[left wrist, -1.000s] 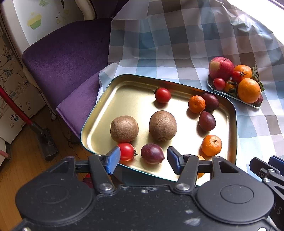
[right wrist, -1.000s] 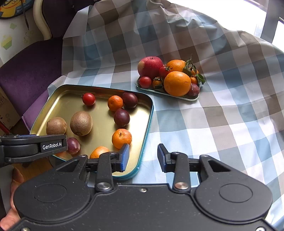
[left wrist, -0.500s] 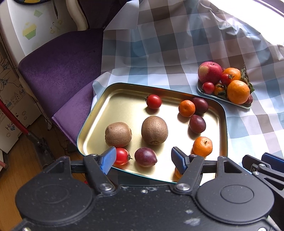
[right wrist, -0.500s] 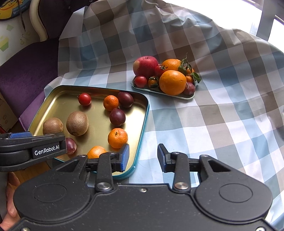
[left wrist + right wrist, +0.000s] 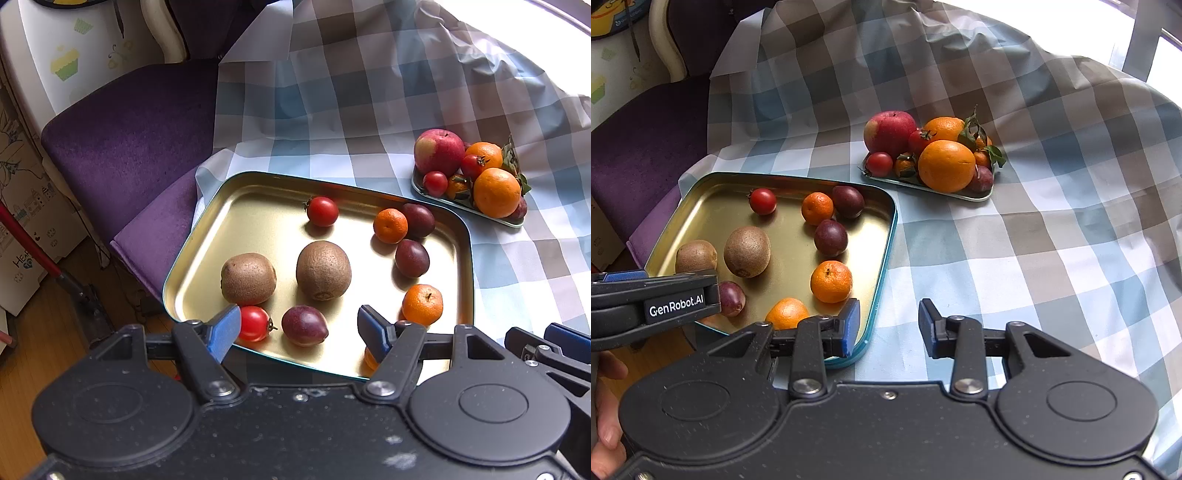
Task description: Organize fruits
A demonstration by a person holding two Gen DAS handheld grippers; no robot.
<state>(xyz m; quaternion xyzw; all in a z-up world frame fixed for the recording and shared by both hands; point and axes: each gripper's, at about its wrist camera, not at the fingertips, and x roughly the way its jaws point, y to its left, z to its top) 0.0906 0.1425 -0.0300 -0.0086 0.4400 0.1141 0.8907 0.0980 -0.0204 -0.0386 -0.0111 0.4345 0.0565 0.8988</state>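
The loose fruit lies in a shallow gold-coloured metal tray with a teal rim (image 5: 207, 229), set on the blue-and-grey checked cloth (image 5: 369, 110) that covers the worktop. In it are two brown fuzzy kiwis (image 5: 323, 270) side by side, three dark purple passion fruits (image 5: 304, 325), small orange mandarins (image 5: 422, 304) and two red cherry tomatoes (image 5: 253, 323). Beyond the tray's far right corner, apart from it, sits a small pale rectangular dish (image 5: 975, 197) heaped with a red apple (image 5: 889, 133), a large orange (image 5: 946, 165), more tomatoes, mandarins and leaves.

The left tool (image 5: 297, 328) hangs over the tray's near edge with its blue-padded jaws spread wide and nothing between them. The near purple passion fruit sits straight ahead in the gap, slightly left of centre, with the near cherry tomato just beside the left pad. That fruit's longer axis runs roughly across the opening, so a close as it stands would likely take it end to end.

The right tool (image 5: 888, 325) is also open and empty, at a narrower spread, above the tray's near right corner; its left pad overlaps the rim in view and its right pad is over bare cloth. The nearest mandarin lies ahead and to its left.

Judging by position, the left tool is the better placed for the near passion fruit; the heaped dish is nearer the right one. A purple upholstered chair (image 5: 122, 140) stands beside the worktop.
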